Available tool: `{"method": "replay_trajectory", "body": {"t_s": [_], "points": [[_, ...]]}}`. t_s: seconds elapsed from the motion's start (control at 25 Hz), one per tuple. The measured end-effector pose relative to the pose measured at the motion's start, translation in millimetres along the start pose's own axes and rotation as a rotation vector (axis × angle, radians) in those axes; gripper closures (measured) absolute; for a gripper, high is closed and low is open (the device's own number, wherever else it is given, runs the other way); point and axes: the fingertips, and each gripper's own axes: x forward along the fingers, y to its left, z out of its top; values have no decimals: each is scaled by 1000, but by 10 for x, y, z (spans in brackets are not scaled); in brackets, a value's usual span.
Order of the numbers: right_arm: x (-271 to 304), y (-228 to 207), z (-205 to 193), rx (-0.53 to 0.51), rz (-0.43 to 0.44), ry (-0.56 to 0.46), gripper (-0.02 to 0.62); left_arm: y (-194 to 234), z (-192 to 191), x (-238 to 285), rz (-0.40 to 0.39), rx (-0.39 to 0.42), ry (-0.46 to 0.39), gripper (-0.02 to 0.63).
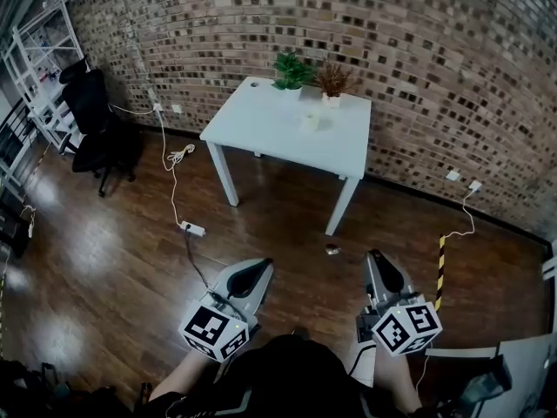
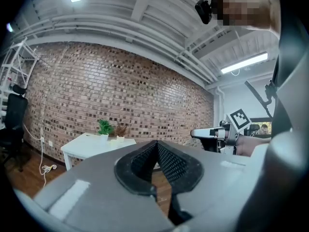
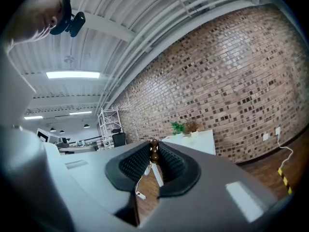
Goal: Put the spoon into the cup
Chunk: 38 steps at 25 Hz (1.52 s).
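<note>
Grippers: two are showing at the bottom of the head view, the left gripper (image 1: 261, 268) and the right gripper (image 1: 377, 258), both over the wooden floor and well apart from the table (image 1: 348, 151).
Left jaws: the pads are pressing together at their tips, with nothing sitting between them.
Right jaws: they are pinching one brown, knobbed wooden piece at the pad tips, apparently the handle of the spoon (image 3: 153, 150); its bowl is not showing.
Cup: one small pale cup (image 1: 311, 122) is standing on the table, just in front of the plants and nearer the far edge than the near one.
Plants: two pots are standing at the table's far edge by the brick wall, a green plant (image 1: 291, 70) and a reddish plant (image 1: 332, 80).
Other things: one black office chair (image 1: 91, 111), one white shelf unit (image 1: 35, 55) and one power strip (image 1: 192, 229) are showing to the table's left.
Only the head view: one small dark object (image 1: 332, 250) is lying on the floor between the table and the grippers.
Only the right gripper view: the spoon is showing here alone.
Only the left gripper view: the other gripper is appearing from the side, near the right edge.
</note>
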Motion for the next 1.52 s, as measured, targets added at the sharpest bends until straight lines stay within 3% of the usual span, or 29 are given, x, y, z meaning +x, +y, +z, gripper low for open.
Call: {"method": "replay_trajectory", "body": {"t_s": [0.4,0.72,0.96,1.36,1.52], "points": [[460,-635,176,38,46,2,541,196,40,743,92,-9,33,612],[760,-918,219,66,32,-6,541,384,18,1198,61,1,61,612],[1229,-948,289,27,6,-5,541,927,41,1487,64,-30,48,612],[2237,-920,485,15,-61,-20,541,1868,301,1922,-38,-41,-1,612],[2663,-866,547,9,-71,-23,541,2333,328,2046,-42,-25,-1,612]]}}
